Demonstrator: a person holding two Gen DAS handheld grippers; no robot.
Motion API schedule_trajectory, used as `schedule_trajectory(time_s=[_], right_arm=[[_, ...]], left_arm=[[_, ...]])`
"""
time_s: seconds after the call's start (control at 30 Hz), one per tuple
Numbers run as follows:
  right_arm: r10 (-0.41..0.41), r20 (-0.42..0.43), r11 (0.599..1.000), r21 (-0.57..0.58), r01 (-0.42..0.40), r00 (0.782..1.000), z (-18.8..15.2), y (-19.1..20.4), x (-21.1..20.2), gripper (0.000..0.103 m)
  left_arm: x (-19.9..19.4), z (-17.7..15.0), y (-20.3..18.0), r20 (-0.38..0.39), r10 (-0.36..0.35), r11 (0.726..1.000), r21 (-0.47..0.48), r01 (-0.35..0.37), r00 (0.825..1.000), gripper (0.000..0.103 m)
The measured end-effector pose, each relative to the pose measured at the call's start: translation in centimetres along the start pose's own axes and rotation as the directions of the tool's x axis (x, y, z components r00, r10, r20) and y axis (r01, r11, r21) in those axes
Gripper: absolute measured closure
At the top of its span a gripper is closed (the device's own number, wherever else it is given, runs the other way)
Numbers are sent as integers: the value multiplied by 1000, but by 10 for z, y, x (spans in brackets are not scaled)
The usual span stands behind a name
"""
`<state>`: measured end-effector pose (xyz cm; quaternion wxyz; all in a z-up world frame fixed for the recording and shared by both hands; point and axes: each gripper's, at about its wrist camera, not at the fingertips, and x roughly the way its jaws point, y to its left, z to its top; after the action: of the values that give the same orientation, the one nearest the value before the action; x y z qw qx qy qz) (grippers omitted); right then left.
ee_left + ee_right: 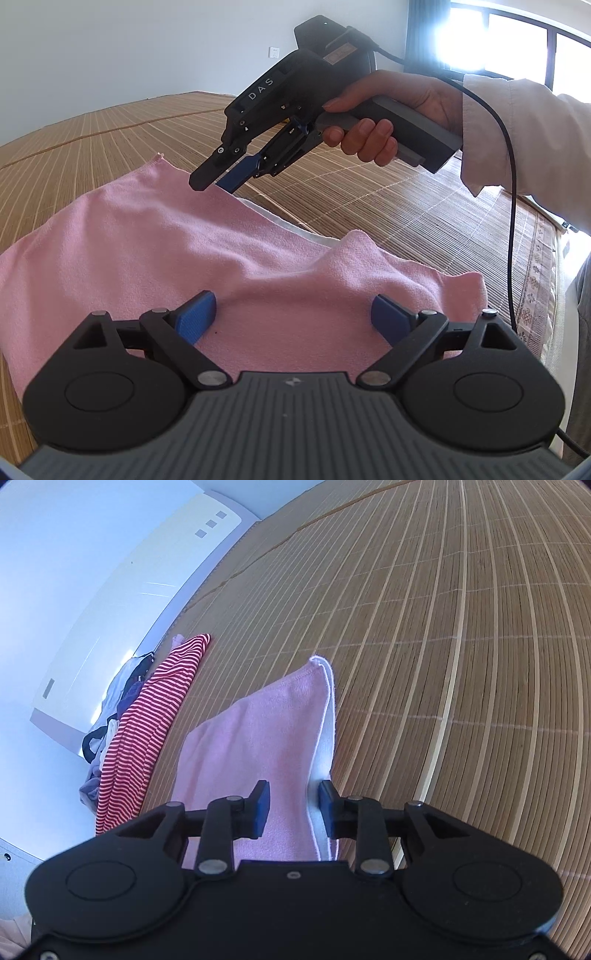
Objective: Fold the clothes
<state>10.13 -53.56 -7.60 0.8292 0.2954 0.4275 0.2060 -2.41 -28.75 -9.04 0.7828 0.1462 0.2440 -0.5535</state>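
- White letters reading "DAS" are showing on the black body of the right gripper (218, 181), which a hand (384, 114) in a pale sleeve (517, 129) is holding.
- The pink cloth (155, 240) is lying on the bamboo mat (110, 140), with a white underside showing along its far edge.
- The left gripper (293, 317) is hovering over the cloth's near part, its blue pads (195, 317) spread wide apart.
- The right gripper's jaws are standing partly apart astride the cloth's far edge, not clamping it.
- A red-striped garment (147, 720) is lying beside the cloth, with a heap of other clothes (110, 709) behind it.
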Motion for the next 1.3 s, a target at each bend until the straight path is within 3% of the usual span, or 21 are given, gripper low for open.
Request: schedule_trajectory(time_s=[0.1,0.23,0.37,0.43,0.67,0.87,1.0,1.13,1.23,1.3], right_arm=[[-23,26,1000,-16,23,999,4,1,2,73],[-49,49,998,-43,51,998,12,4,6,89],[-64,73,996,-61,69,995,17,5,9,90],[-88,97,993,-73,95,991,18,6,9,99],[-172,182,978,-91,190,968,23,11,10,100],[-318,209,926,-142,350,925,20,11,14,99],[-257,219,937,-183,298,941,-12,27,-24,87],[-181,193,935,-272,230,964,-80,50,-66,60],[-140,195,943,-273,191,971,-139,51,-83,58],[-145,220,935,-290,206,965,-169,48,-87,58]], left_arm=[[0,0,0,0,0,1000,5,0,1000,9],[1,-1,-1,0,0,1000,13,0,1000,8],[2,-1,-3,-2,3,1000,20,-3,1000,8],[2,-1,-3,-1,3,1000,21,-3,1000,8],[3,-3,-6,-12,9,999,48,-8,1000,7],[1,-3,-8,-13,10,999,52,-9,1000,7],[1,-1,-5,-16,3,998,56,-2,1000,7],[-2,4,3,-14,-6,1000,25,6,1000,7],[-8,8,12,14,18,1000,-12,-18,1000,7],[-10,10,18,34,32,999,-41,-30,999,7]])
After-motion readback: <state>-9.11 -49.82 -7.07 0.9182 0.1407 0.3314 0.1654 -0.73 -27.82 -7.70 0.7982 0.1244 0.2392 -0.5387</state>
